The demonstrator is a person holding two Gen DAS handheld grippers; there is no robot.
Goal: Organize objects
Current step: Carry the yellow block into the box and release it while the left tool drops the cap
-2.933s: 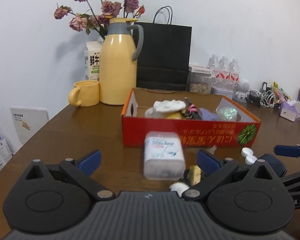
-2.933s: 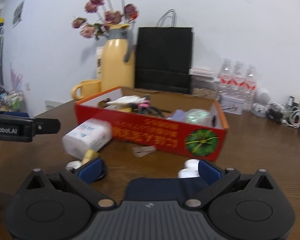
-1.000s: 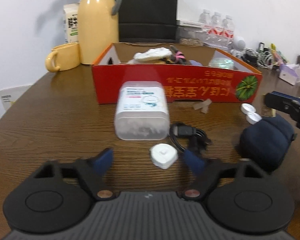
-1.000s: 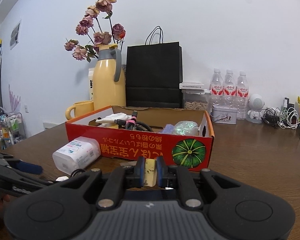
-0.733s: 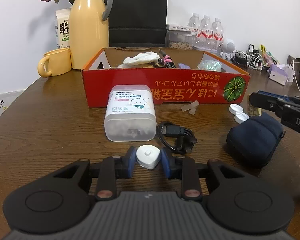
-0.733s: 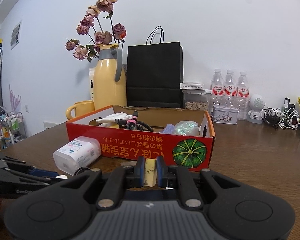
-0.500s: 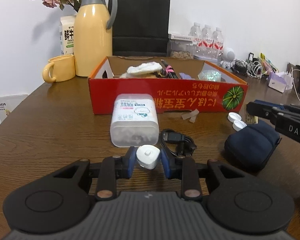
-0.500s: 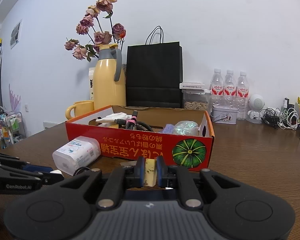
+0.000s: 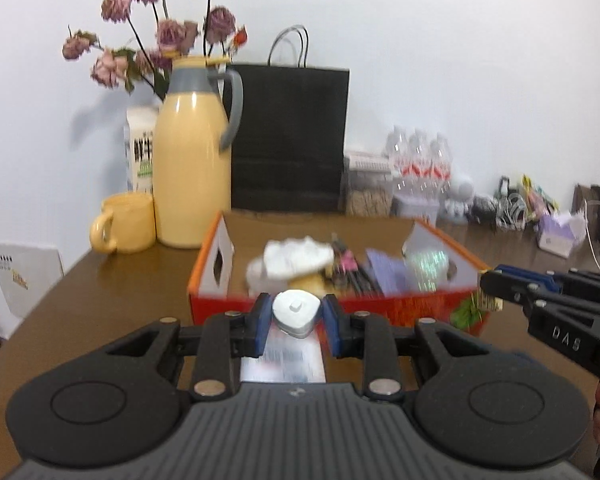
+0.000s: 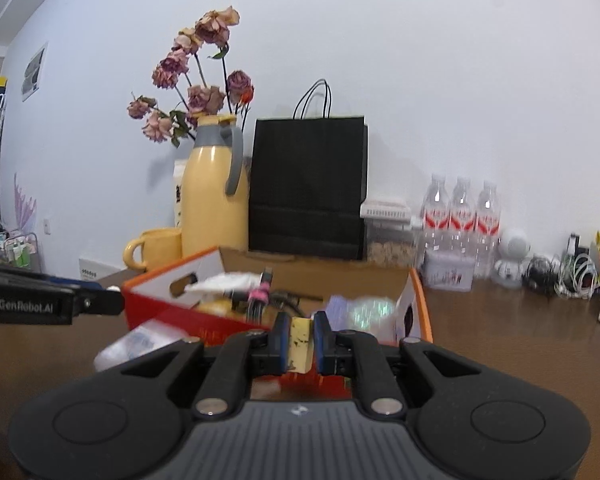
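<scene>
My left gripper [image 9: 295, 322] has its blue pads clamped on a small white plug [image 9: 294, 313], rounded and three-cornered, with a little square nub on its face. The jaws closed on it within the last second and it now sits off the table, in front of the near wall of the red box [image 9: 384, 308]. Below the pads I see a blurred white plastic tub [image 9: 283, 362] lying on the brown table [image 9: 100, 292].

My right gripper [image 10: 300, 338] is pinched nearly shut on a thin pale yellow piece [image 10: 299, 343] with dark specks, held upright between its pads. From the left camera that gripper reaches in from the right, its tip by the box's near right corner.

The box is open-topped and already holds a white crumpled thing [image 9: 292, 258], dark cables with a pink band [image 10: 260, 294], a purple packet [image 9: 386, 270] and a shiny greenish wrapper [image 9: 427, 264].

Behind the box stand a yellow jug [image 9: 194, 168] with dried roses [image 9: 156, 40], a yellow mug [image 9: 126, 222], a black paper bag [image 9: 290, 140] and three water bottles [image 10: 462, 216]. Tangled cables [image 10: 568, 276] lie far right.
</scene>
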